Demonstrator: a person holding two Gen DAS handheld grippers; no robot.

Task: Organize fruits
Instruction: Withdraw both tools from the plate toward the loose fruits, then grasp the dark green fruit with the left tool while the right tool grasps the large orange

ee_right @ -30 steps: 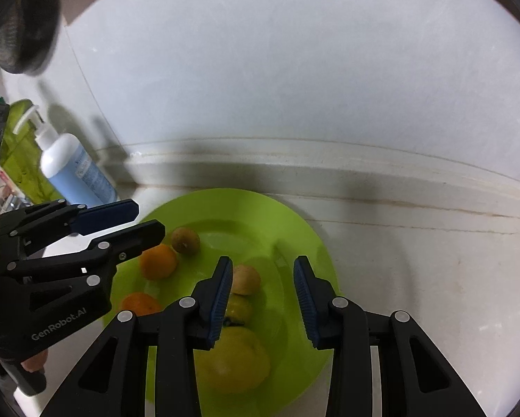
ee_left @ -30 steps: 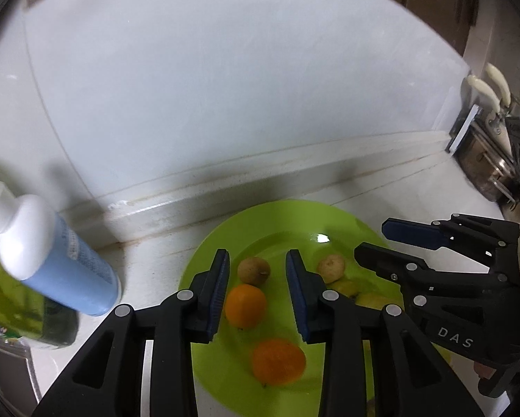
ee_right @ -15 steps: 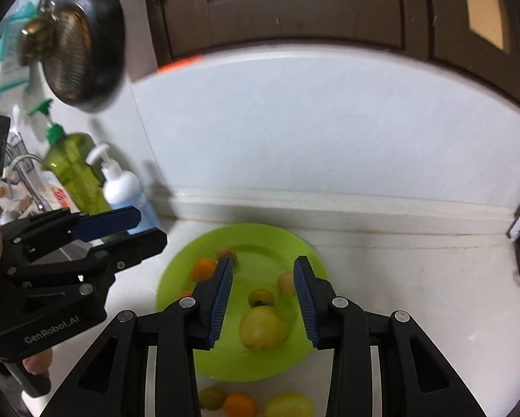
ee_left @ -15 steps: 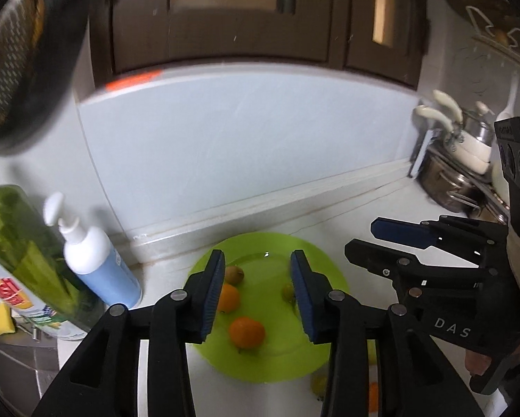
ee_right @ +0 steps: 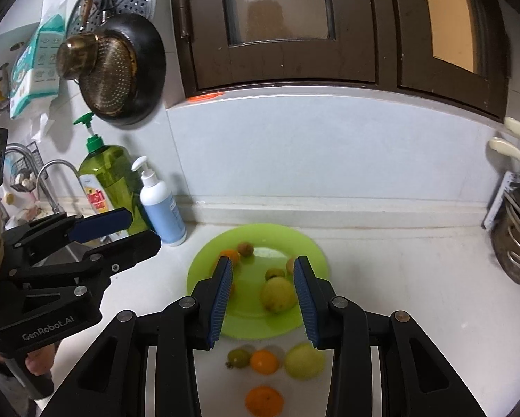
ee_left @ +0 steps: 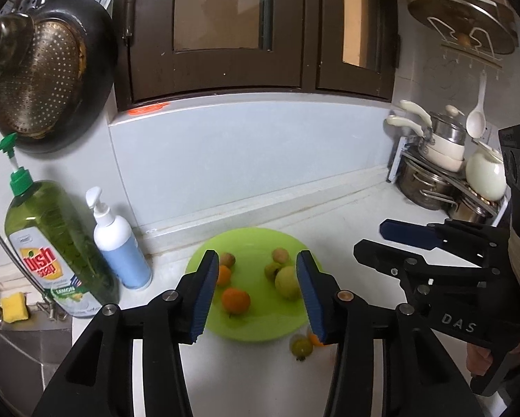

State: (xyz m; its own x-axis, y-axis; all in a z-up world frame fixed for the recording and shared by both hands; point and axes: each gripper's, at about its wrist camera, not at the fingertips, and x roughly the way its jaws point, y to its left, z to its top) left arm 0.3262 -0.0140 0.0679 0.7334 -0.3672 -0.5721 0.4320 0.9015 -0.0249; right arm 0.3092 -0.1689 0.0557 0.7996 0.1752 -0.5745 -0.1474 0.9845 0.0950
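A lime green plate [ee_left: 256, 326] [ee_right: 204, 271] lies on the white counter by the back wall. It holds an orange [ee_left: 236, 300], a yellow-green apple [ee_right: 277, 294] [ee_left: 287, 277] and several small brownish fruits. On the counter in front of the plate lie a small green fruit [ee_right: 238, 357] [ee_left: 301, 346], two oranges [ee_right: 264, 361] [ee_right: 264, 401] and a yellow-green fruit [ee_right: 303, 360]. My left gripper [ee_left: 256, 295] [ee_right: 121, 232] is open and empty, raised above the plate. My right gripper [ee_right: 262, 299] [ee_left: 374, 239] is open and empty, raised above the plate's front edge.
A green dish soap bottle [ee_left: 56, 243] [ee_right: 107, 180] and a white-and-blue pump bottle [ee_left: 121, 243] [ee_right: 161, 205] stand left of the plate, beside the sink and tap [ee_right: 48, 180]. Pots on a rack [ee_left: 444, 173] stand at the right. Dark cabinet doors [ee_right: 294, 24] hang above.
Both grippers have pulled back and up from the plate, open and empty. The counter fruits, bottles and cabinets have come into view.
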